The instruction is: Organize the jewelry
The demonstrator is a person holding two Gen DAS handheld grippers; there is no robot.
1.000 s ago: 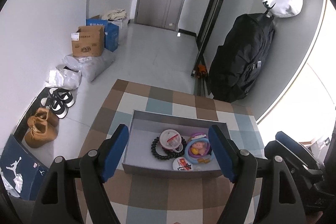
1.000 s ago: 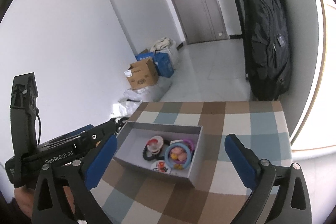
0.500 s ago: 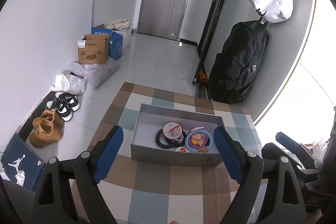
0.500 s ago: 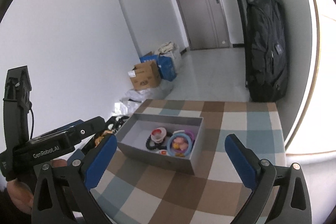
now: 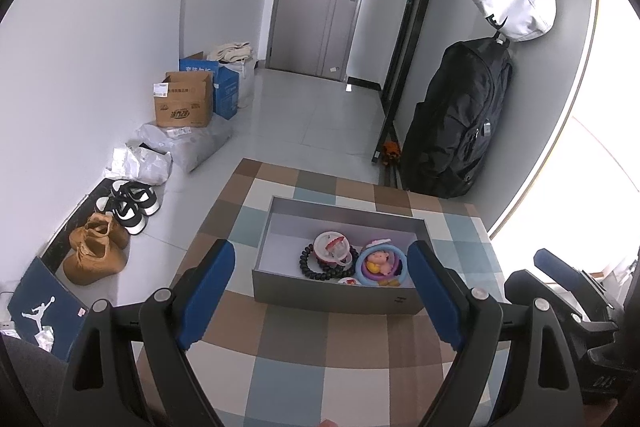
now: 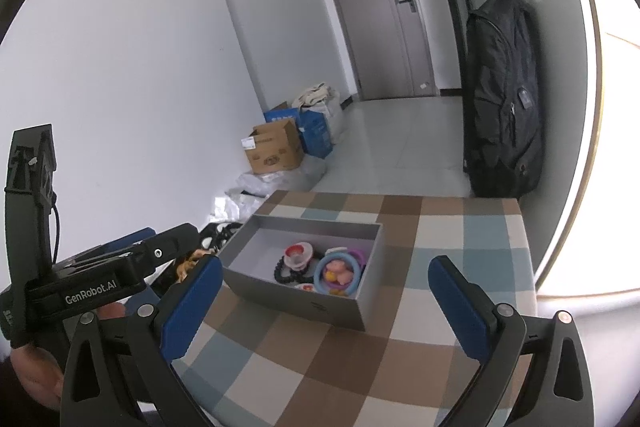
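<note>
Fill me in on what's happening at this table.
A person holds a two-finger gripper in each hand over a table with a checked brown, blue and white cloth. The left gripper and the right gripper are both open and hold nothing. Both point at the open grey cardboard box, where a black bead bracelet, a white-and-red round trinket and a blue ring with a pink figure lie together. Nothing is being touched.

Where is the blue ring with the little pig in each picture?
Left wrist view: the blue ring lies in the grey box's near right corner, close to the right finger.
Right wrist view: the ring is low in the middle, in the box's right end.
Shared landmark: the black bead bracelet just left of it.
</note>
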